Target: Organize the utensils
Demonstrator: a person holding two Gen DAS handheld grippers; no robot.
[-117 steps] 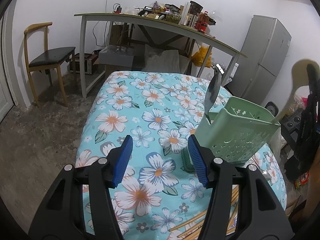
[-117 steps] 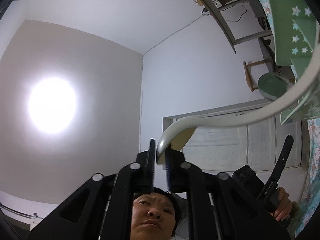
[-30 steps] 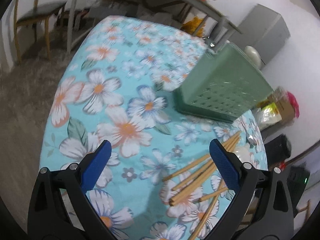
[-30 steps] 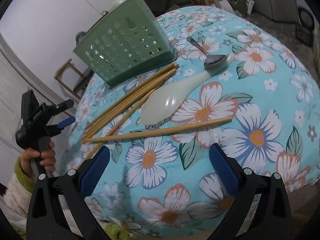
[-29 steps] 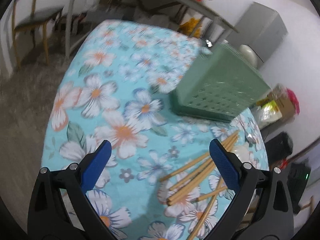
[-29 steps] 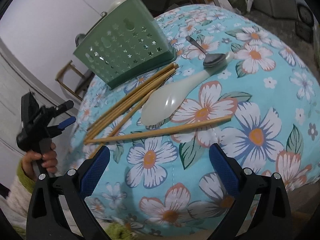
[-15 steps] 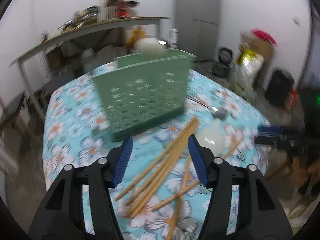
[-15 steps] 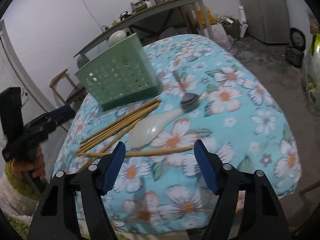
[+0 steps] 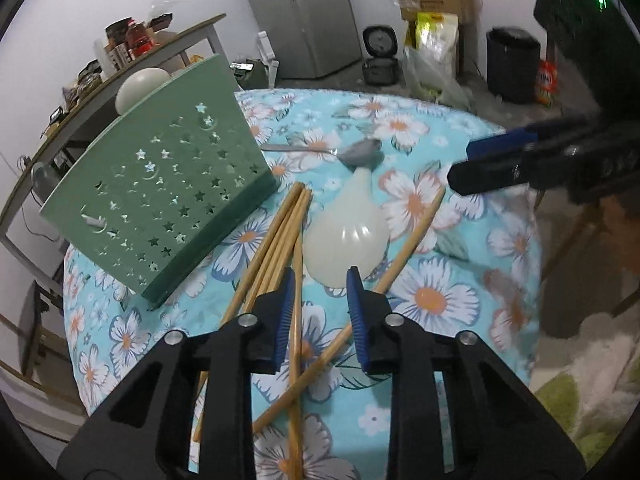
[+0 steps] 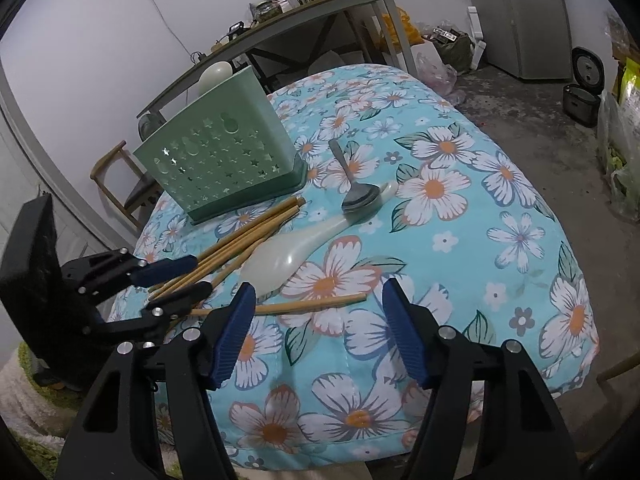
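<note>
I judge most work remains: bamboo chopsticks (image 9: pixel 276 248), pale plastic rice paddle (image 9: pixel 348 236) and metal spoon (image 9: pixel 362 152) lie at four o'clock of the perforated green plastic holder (image 9: pixel 160 196), where one pale utensil (image 9: pixel 138 84) stands, while my left gripper (image 9: pixel 320 300), its jaws just closing around one chopstick, is not yet pressing it, and my right gripper (image 10: pixel 316 320) hangs open, empty.

The near ends of the chopsticks (image 9: pixel 276 248) are covered by the black body of the left gripper (image 9: pixel 320 292) in the left wrist view, so it cannot be told whether any stick is pressed by the pads. The inside of the green basket (image 10: pixel 224 160) is hidden behind its wall; only a pale rounded top (image 10: pixel 216 72) is seen above the rim. The spoon (image 9: pixel 362 152) is blurred in the left wrist view. The right gripper (image 9: pixel 476 164) is cut off by the picture's right edge, and its holder is not seen. Items on the long table (image 10: pixel 304 12) are too small to be identified.
</note>
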